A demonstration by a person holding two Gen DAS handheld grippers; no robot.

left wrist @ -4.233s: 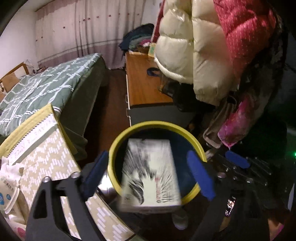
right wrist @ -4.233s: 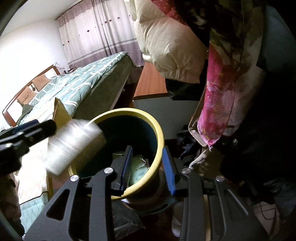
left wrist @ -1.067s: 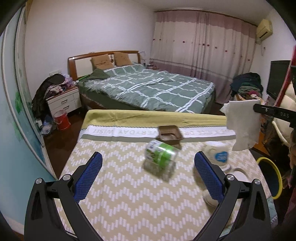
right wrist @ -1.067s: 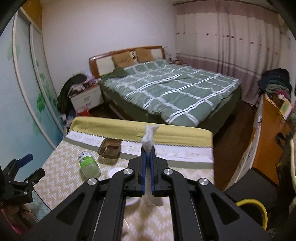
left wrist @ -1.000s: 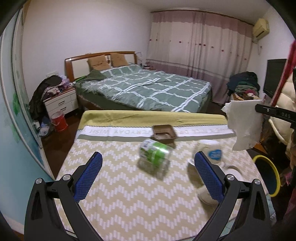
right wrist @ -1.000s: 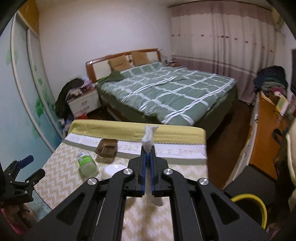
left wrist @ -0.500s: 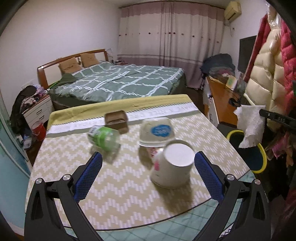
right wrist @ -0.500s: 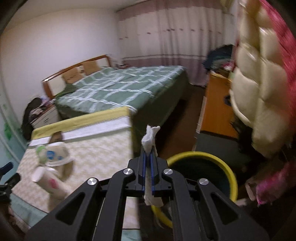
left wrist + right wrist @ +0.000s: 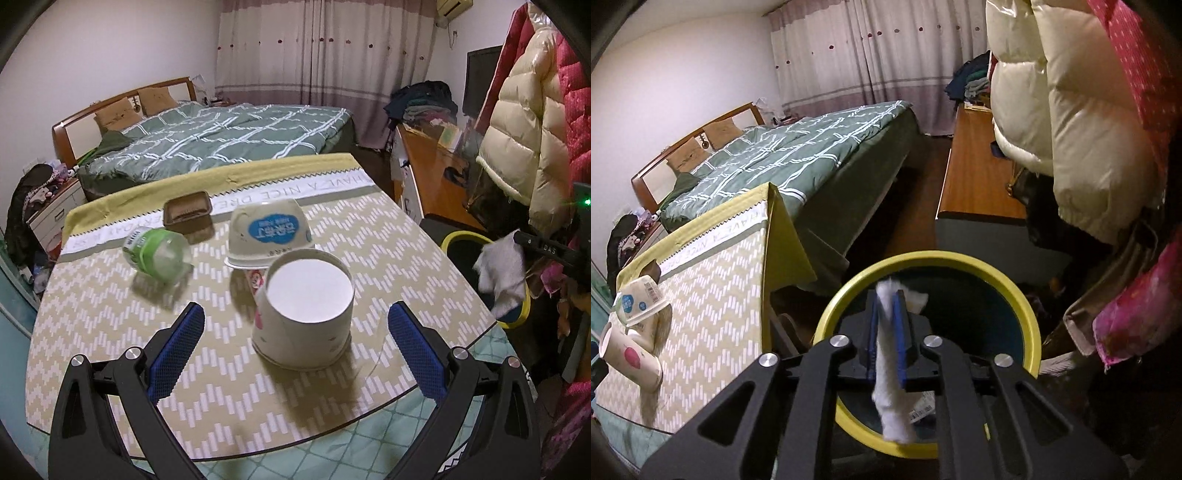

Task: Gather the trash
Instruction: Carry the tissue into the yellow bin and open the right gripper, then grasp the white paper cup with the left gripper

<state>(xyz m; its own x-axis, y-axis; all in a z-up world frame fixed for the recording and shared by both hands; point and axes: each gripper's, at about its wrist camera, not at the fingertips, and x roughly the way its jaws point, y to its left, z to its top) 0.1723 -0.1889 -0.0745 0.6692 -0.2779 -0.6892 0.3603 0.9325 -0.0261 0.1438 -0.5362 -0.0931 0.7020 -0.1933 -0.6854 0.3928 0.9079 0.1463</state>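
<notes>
My right gripper [image 9: 886, 325] is shut on a white tissue [image 9: 892, 398] and holds it over the open mouth of the yellow-rimmed trash bin [image 9: 1030, 317]. In the left wrist view the same tissue [image 9: 500, 275] hangs over the bin [image 9: 456, 238] beside the table. My left gripper [image 9: 295, 347] is open and empty, just short of a paper cup [image 9: 306, 314] lying on its side. Behind it stand an upturned white tub [image 9: 267, 234], a green-labelled bottle on its side [image 9: 157, 253] and a small brown tray [image 9: 187, 212].
The table [image 9: 110, 350] has a zigzag-patterned cloth. A bed [image 9: 221, 136] stands behind it. A wooden desk [image 9: 975, 184] and hanging coats [image 9: 1071, 110] crowd the right side next to the bin. Some trash lies inside the bin [image 9: 919, 406].
My right gripper has swung with the tissue from over the table to over the bin. My left gripper has turned toward the paper cup and come closer to it.
</notes>
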